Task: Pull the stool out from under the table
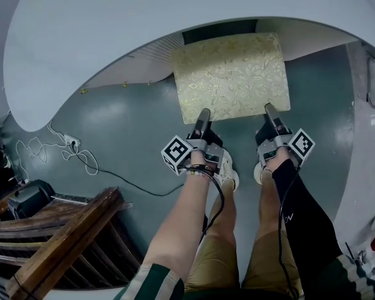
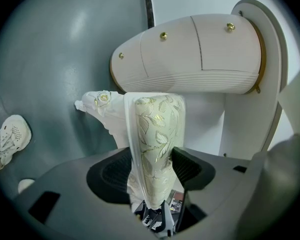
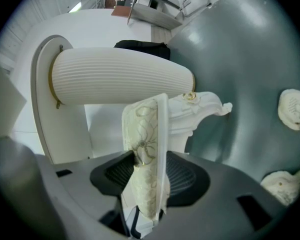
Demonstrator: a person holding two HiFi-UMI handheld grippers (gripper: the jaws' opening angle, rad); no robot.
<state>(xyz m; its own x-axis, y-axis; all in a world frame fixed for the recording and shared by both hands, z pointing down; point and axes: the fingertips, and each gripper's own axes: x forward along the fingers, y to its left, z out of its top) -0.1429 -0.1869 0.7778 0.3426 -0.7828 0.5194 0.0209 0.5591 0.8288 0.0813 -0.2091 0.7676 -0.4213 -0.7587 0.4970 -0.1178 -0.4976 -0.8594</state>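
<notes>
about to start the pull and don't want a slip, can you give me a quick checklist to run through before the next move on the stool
1. Left claw shut on the stool seat edge: ok.
2. Right claw shut on the same edge: ok.
3. Grips set apart along the near edge, for a straight pull: ok.
4. Stool out from under the table: not ok, its far part sits beneath the top.
5. Pull path: not ok, the person's shoes stand right behind the seat.
6. Far legs free to slide: cannot tell, hidden.
</notes>
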